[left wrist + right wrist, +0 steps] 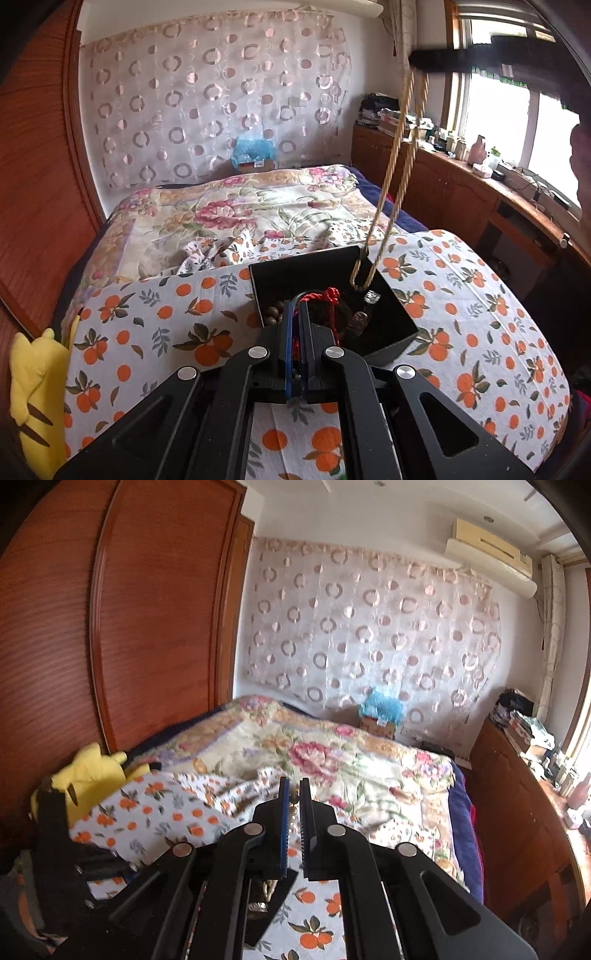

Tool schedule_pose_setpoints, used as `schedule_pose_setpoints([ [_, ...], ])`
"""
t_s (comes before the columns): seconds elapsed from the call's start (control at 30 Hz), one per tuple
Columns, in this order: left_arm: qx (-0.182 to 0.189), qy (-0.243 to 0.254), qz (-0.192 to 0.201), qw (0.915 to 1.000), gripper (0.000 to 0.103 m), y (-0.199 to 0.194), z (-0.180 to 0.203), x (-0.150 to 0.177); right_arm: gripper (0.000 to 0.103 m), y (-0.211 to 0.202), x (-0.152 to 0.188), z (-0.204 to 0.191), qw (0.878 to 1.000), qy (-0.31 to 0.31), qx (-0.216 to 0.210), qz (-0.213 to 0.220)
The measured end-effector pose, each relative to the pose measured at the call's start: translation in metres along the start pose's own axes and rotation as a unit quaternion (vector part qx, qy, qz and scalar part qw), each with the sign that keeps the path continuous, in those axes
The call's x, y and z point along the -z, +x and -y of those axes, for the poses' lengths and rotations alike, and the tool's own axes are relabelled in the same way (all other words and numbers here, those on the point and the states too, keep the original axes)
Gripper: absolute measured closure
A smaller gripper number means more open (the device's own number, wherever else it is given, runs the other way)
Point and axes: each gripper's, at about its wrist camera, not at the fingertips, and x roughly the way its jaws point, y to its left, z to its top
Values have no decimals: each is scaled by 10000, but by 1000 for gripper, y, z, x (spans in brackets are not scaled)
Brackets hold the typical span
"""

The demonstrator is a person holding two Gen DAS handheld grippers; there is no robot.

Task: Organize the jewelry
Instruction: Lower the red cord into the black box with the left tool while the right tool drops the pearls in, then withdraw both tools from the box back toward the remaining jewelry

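An open black box [306, 258] stands on the orange-print cloth [480, 314] and holds brown beads [277, 310] and a small clear piece [372, 296]. My left gripper [297, 301] is over the box's near side, shut on a red cord necklace [330, 295] that runs between its pads. High at the right my right gripper [417, 59] is a dark blur. From it a long gold chain [391, 177] hangs, its lower loop inside the box's far right corner. In the right wrist view, my right gripper [294, 781] is shut on the gold chain [294, 805], above the box [275, 893].
A yellow plush toy [33, 387] lies at the bed's left edge. A floral quilt [221, 210] covers the far half of the bed. A wooden wardrobe [147, 627] stands on the left, and a cluttered wooden cabinet [443, 184] runs under the window on the right.
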Motion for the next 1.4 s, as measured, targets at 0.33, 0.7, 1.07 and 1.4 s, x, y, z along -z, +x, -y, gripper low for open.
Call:
schedule_pose_setpoints([
  [0.33, 9, -77, -222, 9997, 101, 25, -3, -5, 97, 52, 60, -21, 9968, 104, -298, -739],
  [0.7, 28, 39, -228, 9997, 80, 11, 1, 8, 69, 44, 74, -18, 9958, 288, -513, -705],
  [1.07, 133, 38, -104, 9998, 70, -25, -2, 30, 69, 13, 106, -23, 9957, 326, -633, -592],
  [1.4, 218, 42, -108, 9997, 62, -64, -1, 71, 69, -34, 160, -42, 9949, 453, -724, -533],
])
